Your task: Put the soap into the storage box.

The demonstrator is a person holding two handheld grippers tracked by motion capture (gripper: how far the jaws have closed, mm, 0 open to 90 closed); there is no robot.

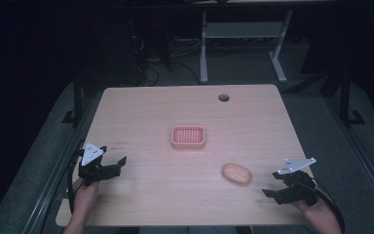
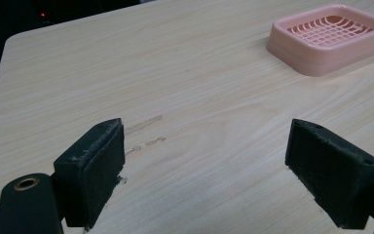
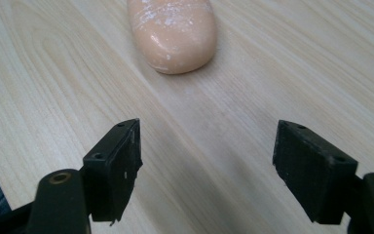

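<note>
Soap bar (image 1: 236,173) lies on our tabletop (image 1: 151,195), just ahead of our right gripper (image 1: 283,186), whose jaws gape empty. Our left gripper (image 1: 113,165) is likewise spread wide, well apart from the pink soap dish (image 1: 188,137).

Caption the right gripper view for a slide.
Open right claw faces the peach soap bar on the wooden table.
</note>
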